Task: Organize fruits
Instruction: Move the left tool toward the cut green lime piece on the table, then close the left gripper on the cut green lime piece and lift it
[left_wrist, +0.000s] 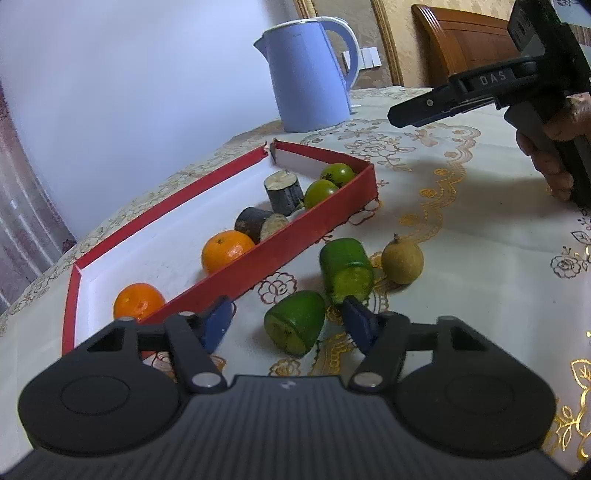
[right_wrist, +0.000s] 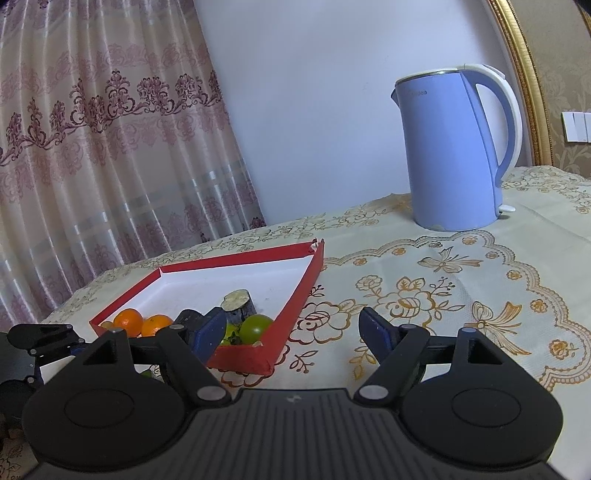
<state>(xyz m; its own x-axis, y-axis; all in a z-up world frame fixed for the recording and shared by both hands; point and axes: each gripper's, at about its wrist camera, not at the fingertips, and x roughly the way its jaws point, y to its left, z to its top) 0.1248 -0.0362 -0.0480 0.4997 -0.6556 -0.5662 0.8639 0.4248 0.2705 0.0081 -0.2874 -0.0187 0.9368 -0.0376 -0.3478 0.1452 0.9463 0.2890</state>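
Note:
A red tray (left_wrist: 314, 218) with a white floor holds two oranges (left_wrist: 225, 251), two dark cut stalk pieces (left_wrist: 284, 192) and two green round fruits (left_wrist: 319, 192). On the cloth beside it lie two green cut pieces (left_wrist: 295, 325) (left_wrist: 345, 271) and a small brown round fruit (left_wrist: 402, 260). My left gripper (left_wrist: 288, 323) is open, its fingers either side of the nearer green piece. My right gripper (right_wrist: 293, 330) is open and empty, above the cloth just right of the tray (right_wrist: 295, 295); it also shows in the left wrist view (left_wrist: 402, 112).
A blue electric kettle (left_wrist: 310, 74) (right_wrist: 454, 147) stands behind the tray. A wooden chair back (left_wrist: 465, 40) is at the far right. A curtain (right_wrist: 92, 147) hangs beyond the table's left edge. The flowered cloth (right_wrist: 443, 295) covers the table.

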